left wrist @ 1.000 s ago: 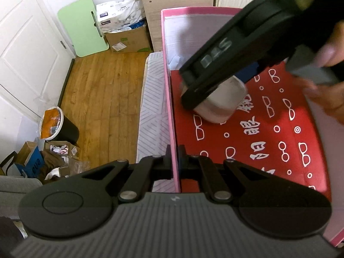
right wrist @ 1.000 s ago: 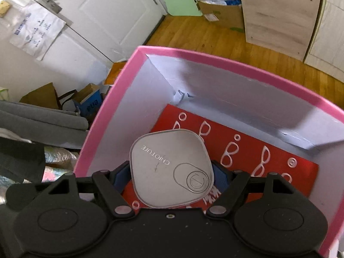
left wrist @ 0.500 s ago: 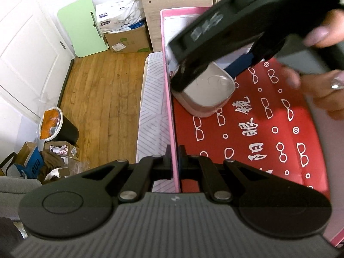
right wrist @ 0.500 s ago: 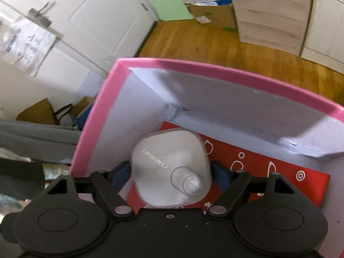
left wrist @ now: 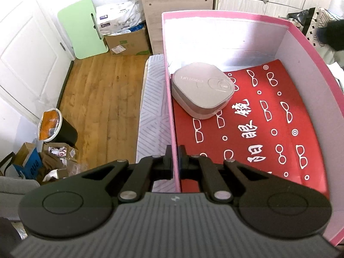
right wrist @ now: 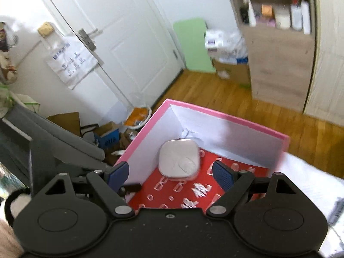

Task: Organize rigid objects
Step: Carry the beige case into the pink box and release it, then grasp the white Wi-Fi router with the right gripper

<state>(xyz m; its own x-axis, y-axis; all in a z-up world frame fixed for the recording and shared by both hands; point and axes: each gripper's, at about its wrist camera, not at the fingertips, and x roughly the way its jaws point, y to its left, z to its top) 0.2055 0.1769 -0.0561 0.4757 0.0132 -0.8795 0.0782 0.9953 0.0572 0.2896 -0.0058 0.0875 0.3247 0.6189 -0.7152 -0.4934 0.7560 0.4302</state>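
Against far corner of pink box [left wrist: 225, 15], grey rounded case [left wrist: 202, 90] — rigid, smooth, likely light; grip flat sides — left claw [left wrist: 175, 163] clamped on box wall, right claw [right wrist: 171, 174] wide, empty.

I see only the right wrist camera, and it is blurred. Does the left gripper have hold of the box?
Observer: Yes. The left gripper is shut on the pink box's side wall, one finger inside and one outside.
Operator: Is the grey case lying flat?
Observer: It is. The grey case lies lid up on the red sheet, close beside that same wall.
Operator: What is outside that wall?
Observer: A striped pad runs along it, with wooden floor beyond.
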